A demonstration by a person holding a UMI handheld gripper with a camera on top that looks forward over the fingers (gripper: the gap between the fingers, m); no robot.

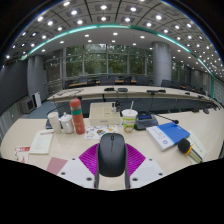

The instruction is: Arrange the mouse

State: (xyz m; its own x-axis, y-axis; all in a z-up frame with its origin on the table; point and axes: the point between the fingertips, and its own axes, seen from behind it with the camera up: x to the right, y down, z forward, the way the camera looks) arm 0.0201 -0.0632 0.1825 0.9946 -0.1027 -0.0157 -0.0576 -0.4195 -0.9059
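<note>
A dark grey computer mouse point(112, 154) sits between my two fingers, its front pointing away from me. Both magenta pads point(92, 158) press against its sides. My gripper point(112, 160) is shut on the mouse and seems to hold it above the light wooden desk point(30, 130). The mouse's underside is hidden.
Beyond the mouse on the desk stand an orange bottle point(77, 115), two pale cups point(54, 121), a white box point(104, 113) and a green-banded cup point(129, 120). A blue book point(168, 135) lies to the right, papers point(40, 143) to the left. More desks and chairs stand farther back.
</note>
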